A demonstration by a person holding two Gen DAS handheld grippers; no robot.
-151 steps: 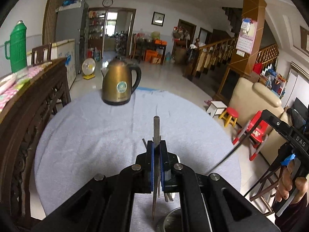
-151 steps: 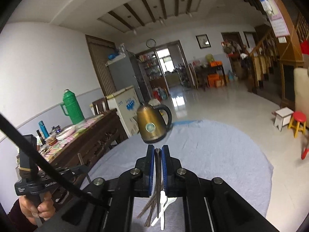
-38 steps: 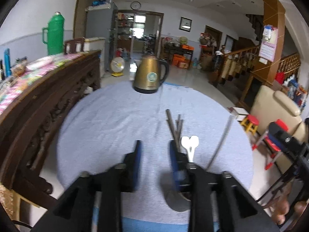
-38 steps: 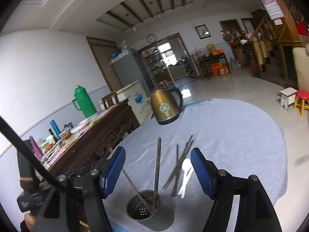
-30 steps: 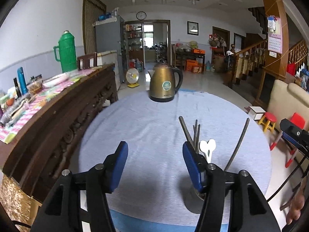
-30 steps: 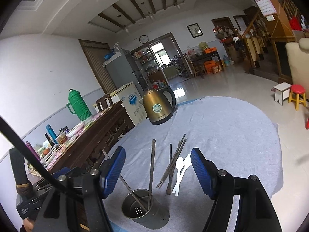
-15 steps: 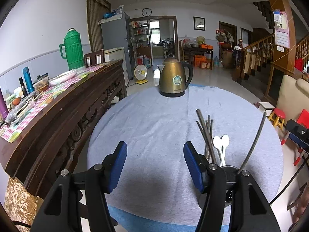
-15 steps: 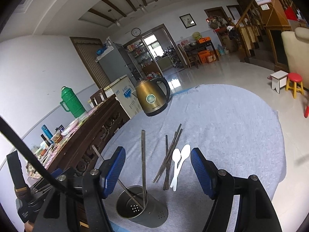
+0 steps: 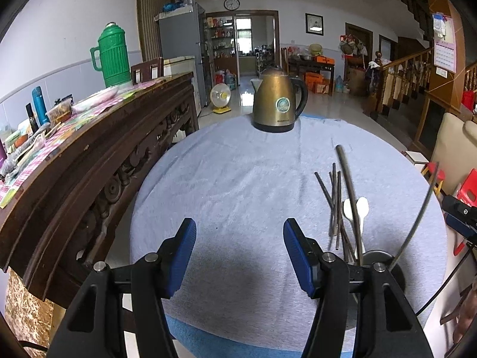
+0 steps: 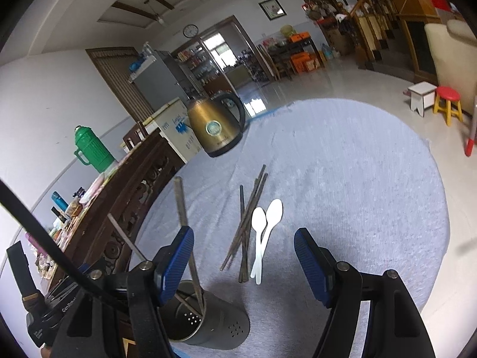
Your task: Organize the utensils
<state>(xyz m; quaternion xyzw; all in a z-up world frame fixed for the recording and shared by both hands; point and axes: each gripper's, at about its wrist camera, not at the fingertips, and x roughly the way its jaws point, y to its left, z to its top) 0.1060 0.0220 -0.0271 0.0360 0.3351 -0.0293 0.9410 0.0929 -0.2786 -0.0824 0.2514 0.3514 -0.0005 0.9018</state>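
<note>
Right wrist view: the right gripper point(image 10: 244, 256) is held with its blue-padded fingers spread wide and nothing between them, above a round table covered with a grey-blue cloth point(image 10: 357, 185). A perforated metal utensil holder point(image 10: 208, 325) stands at the near left edge, partly hidden behind the left finger, and two long metal rods point(image 10: 184, 226) are seen leaning in it. Just beyond it, a loose bundle of dark chopsticks point(image 10: 247, 223) lies on the cloth, with two white spoons point(image 10: 265, 232) touching its right side. A brass-coloured kettle point(image 10: 214, 128) stands at the far edge. From the left wrist view, the left gripper point(image 9: 240, 256) is likewise shown spread and empty, over bare cloth left of the holder.
</note>
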